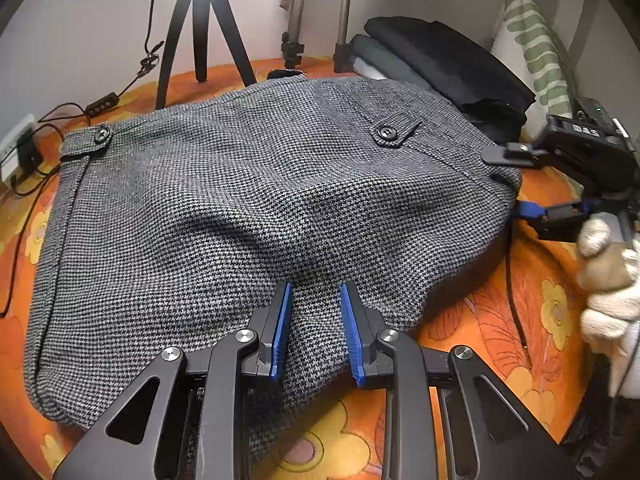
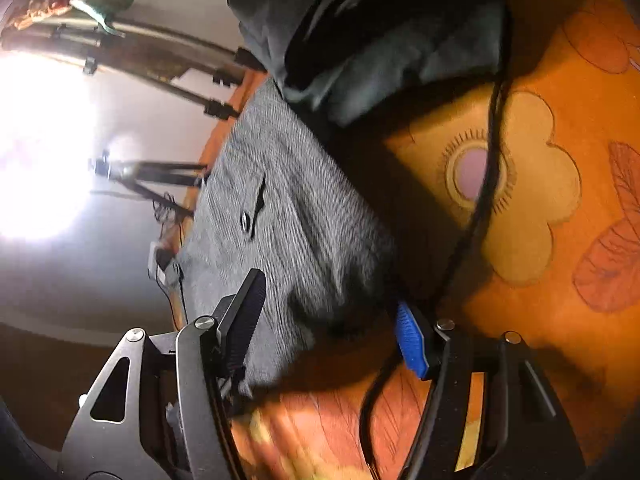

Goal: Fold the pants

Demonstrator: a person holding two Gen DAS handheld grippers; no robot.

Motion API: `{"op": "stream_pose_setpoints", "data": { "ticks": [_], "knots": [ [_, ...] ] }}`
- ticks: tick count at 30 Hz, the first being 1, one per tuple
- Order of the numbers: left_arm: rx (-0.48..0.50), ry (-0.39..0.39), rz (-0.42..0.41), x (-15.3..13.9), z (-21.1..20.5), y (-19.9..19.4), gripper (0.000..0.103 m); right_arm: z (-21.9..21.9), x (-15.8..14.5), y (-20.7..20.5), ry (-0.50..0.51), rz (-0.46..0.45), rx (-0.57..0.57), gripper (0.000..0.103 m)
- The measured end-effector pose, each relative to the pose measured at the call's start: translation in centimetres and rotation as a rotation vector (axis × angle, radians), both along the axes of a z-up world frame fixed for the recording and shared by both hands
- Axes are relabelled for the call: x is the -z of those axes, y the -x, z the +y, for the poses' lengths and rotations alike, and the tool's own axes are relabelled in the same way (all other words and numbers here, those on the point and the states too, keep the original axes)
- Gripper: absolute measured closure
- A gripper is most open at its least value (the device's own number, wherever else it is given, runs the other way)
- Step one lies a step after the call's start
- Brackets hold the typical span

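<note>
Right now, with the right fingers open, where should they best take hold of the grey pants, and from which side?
Take the grey pants at their right edge, just below the buttoned pocket flap, coming in from the right. There the fabric lifts off the orange sheet, and the right gripper already straddles it; the left gripper pinches the near fold.

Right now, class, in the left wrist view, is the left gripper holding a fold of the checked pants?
Yes: the left gripper has its blue pads pressed on a bunched ridge of the pants.
</note>
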State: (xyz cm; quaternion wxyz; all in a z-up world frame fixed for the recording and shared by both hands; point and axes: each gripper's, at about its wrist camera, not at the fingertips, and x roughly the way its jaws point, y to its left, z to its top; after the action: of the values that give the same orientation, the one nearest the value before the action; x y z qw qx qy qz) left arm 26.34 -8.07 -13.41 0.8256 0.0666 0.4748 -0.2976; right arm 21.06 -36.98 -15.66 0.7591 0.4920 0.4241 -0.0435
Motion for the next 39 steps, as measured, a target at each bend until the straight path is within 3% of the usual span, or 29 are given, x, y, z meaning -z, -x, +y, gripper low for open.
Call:
{"op": "stream_pose_setpoints", "data": {
  "ticks": [3, 7, 13, 16, 20, 25, 27, 33, 39],
  "knots": [
    [-0.006, 0.078, -0.034, -2.7, 0.3, -0.2, 0.078, -0.1, 0.1, -0.4, -0.009, -0.033, 0.028, 0.039],
    [-0.057, 0.093, -0.102, -4.7, -0.6, -2.0, 0.078, 1.1, -0.1, -0.9, 0.032, -0.041, 0.011, 0.044],
    [-0.042, -0.063, -0.117, -1.5, -4.9, -3.1, 0.078, 1.5, -0.1, -1.4, 0.056, -0.056, 0.036, 0.044],
    [-0.040, -0.102, -0.110, 0.3, -5.0, -3.0, 0.081, 1.5, -0.1, -1.7, 0.077, -0.042, 0.028, 0.052],
    [-0.042, -0.098, -0.123, 0.2, -5.1, -3.0, 0.081, 1.5, 0.0, -2.0, 0.084, -0.040, 0.015, 0.063],
    [-0.078, -0.022, -0.141, -1.9, -3.7, -1.5, 0.081, 1.6, -1.0, -2.1, 0.123, -0.036, 0.000, 0.073],
    [-0.057, -0.037, -0.146, -2.0, -3.6, -0.6, 0.081, 1.5, -1.4, -2.1, 0.122, -0.043, -0.004, 0.077],
    [-0.019, -0.080, -0.117, -0.3, -4.4, 0.3, 0.080, 2.5, -2.6, -2.3, 0.205, -0.044, -0.034, 0.080],
    [-0.034, -0.050, -0.116, -1.1, -3.9, 0.3, 0.081, 3.0, -3.9, -2.7, 0.250, -0.047, -0.066, 0.082]
  ]
}}
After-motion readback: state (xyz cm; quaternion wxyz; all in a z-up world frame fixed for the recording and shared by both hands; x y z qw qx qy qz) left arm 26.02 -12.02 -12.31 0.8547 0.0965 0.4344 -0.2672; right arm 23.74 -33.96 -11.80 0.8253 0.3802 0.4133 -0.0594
